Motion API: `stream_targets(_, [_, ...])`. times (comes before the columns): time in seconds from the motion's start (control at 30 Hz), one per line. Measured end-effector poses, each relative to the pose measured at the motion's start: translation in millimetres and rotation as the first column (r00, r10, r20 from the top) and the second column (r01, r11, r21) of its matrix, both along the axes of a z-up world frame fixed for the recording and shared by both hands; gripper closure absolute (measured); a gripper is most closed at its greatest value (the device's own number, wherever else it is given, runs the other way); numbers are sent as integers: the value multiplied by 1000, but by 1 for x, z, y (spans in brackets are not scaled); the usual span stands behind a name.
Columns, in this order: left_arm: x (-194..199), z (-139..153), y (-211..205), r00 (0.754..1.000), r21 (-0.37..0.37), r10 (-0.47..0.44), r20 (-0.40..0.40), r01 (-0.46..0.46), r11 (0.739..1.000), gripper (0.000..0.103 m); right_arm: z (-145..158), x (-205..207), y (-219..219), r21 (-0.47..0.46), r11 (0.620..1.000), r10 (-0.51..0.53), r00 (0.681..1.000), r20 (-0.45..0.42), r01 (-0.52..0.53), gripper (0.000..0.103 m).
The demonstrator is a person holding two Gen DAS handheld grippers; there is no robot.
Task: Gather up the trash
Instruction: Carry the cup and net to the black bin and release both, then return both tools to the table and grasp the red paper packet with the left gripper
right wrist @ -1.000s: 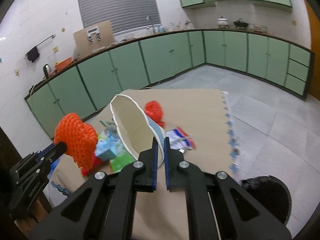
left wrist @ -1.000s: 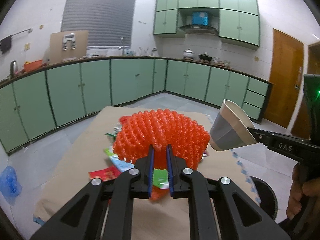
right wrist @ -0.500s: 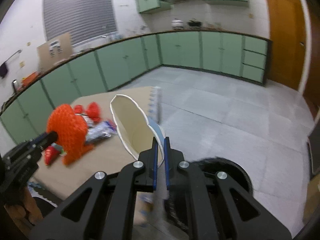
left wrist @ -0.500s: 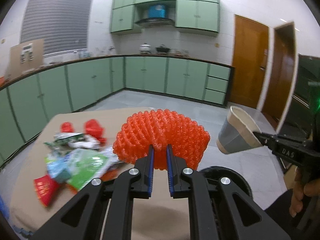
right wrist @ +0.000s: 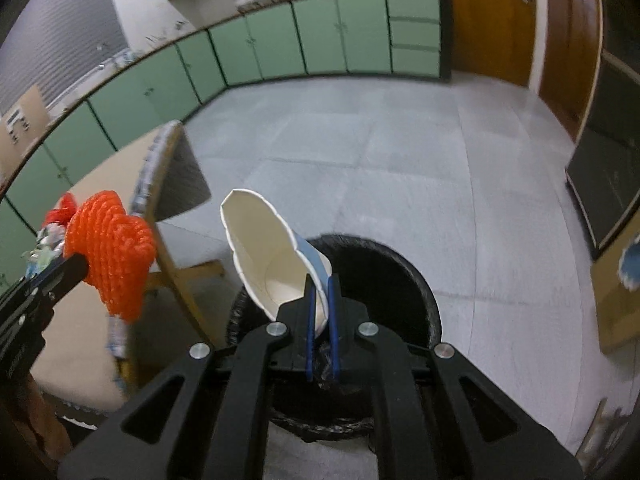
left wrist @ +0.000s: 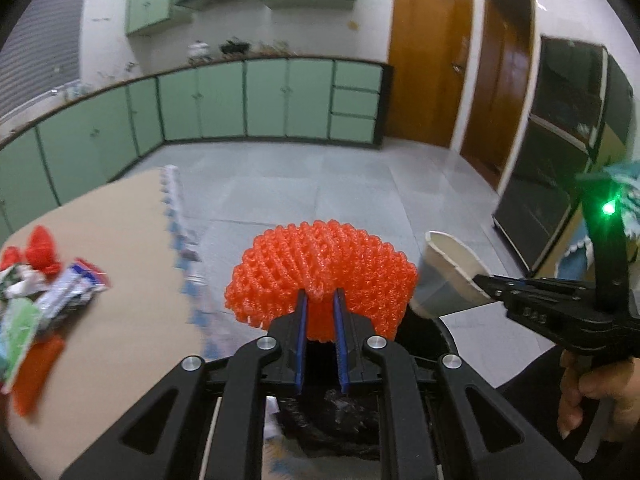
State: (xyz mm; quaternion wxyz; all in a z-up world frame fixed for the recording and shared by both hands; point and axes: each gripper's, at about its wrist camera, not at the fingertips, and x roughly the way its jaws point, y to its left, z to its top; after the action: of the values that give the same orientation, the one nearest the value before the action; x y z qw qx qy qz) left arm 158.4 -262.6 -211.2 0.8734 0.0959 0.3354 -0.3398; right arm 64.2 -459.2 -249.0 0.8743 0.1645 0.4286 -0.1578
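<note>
The left gripper (left wrist: 320,312) clamps an orange foam fruit net (left wrist: 320,272); the right gripper (right wrist: 321,304) pinches a paper cup (right wrist: 272,256), its inside bare. Both hang over the black-lined trash bin (right wrist: 400,276), beside the table (left wrist: 120,248) strewn with wrappers (left wrist: 60,300).

A foam net (left wrist: 320,272) hangs left of a paper cup (right wrist: 276,264), both seemingly above a bin (right wrist: 400,280) beside the table (left wrist: 120,240).

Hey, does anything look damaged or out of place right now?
Yes: the paper cup in the right gripper is squashed flat at its rim, and wrappers lie scattered on the table.
</note>
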Motion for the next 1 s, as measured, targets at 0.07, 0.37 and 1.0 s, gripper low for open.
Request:
stream_targets(0.07, [2, -13, -16, 1000, 16, -21, -20, 21, 1000, 88, -11, 10, -6, 9, 1000, -12, 1000, -23, 12, 93])
stream_targets(0.37, [10, -47, -52, 997, 64, -39, -63, 43, 997, 69, -25, 18, -29, 30, 998, -45, 998, -35, 46, 66])
stream_targets(1.0, [-13, 53, 177, 898, 1, 413, 153, -418, 909, 34, 88, 25, 128, -67, 948, 319, 923, 215, -312, 38])
